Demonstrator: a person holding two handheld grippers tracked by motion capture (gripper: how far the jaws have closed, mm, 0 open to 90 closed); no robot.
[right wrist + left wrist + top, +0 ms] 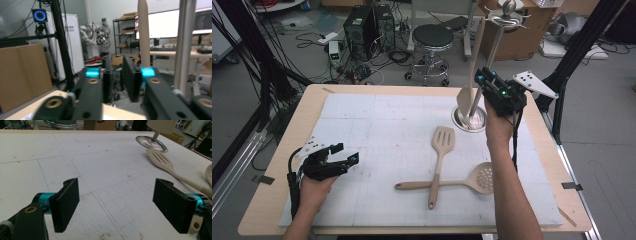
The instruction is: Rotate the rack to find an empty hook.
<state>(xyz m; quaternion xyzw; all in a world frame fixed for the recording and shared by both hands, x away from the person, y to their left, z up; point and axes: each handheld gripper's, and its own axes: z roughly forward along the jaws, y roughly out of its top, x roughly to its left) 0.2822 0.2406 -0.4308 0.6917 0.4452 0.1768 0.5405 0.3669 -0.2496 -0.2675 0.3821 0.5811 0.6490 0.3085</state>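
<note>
Utensil stand (492, 47): a slim, shiny metal post rising upright from a round, polished metal base (470, 119) at the far right of the table, topped by a hooked crown and a ball. One beige, smooth, flat-bladed spatula (472, 75) hangs from the crown, its blade reaching down to just above the base. In the right gripper view the hanging handle (143, 32) and the post (185, 45) stand side by side, just beyond the jaws.

Three beige utensils are counted: the hanging one, plus two lying crossed on the mat, a slotted turner (439, 160) and a round perforated skimmer (452, 182). The turner's handle overlies the skimmer's.

Right gripper (484, 82), black with teal fittings, is held raised beside the post; its jaws stand narrowly apart with nothing visibly between them. Left gripper (349, 157) rests low at the near left of the table, well apart from the utensils; its ribbed black pads (66, 203) are spread wide and empty.

Surface: a white, foam-like mat (377, 130), scuffed and faintly gridded, covering a pale wooden table (272, 175) with rounded corners.

Room: grey floor with tangled cables, one black round stool (432, 42), cardboard boxes (522, 30), and black frame struts at both sides.
</note>
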